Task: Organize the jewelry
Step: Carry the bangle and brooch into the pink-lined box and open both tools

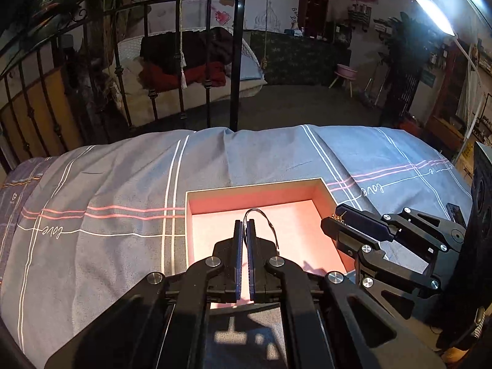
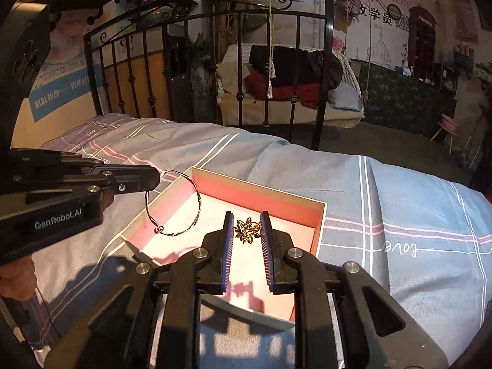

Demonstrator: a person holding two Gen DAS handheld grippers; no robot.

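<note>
An open box (image 1: 255, 189) with a pink lining lies on the bed; it also shows in the right wrist view (image 2: 319, 215). My left gripper (image 1: 245, 226) is shut on a thin silver bangle (image 2: 175, 203), which hangs over the box's left side. My right gripper (image 2: 247, 224) holds a gold chain piece (image 2: 247, 230) between its tips above the box floor. In the left wrist view the right gripper (image 1: 333, 218) sits at the box's right edge with gold showing at its tips.
A grey-blue striped bedsheet (image 1: 107, 190) covers the bed. A black iron bedframe (image 2: 215, 61) stands behind it. A dark speaker-like box (image 1: 481, 203) sits at the bed's right edge.
</note>
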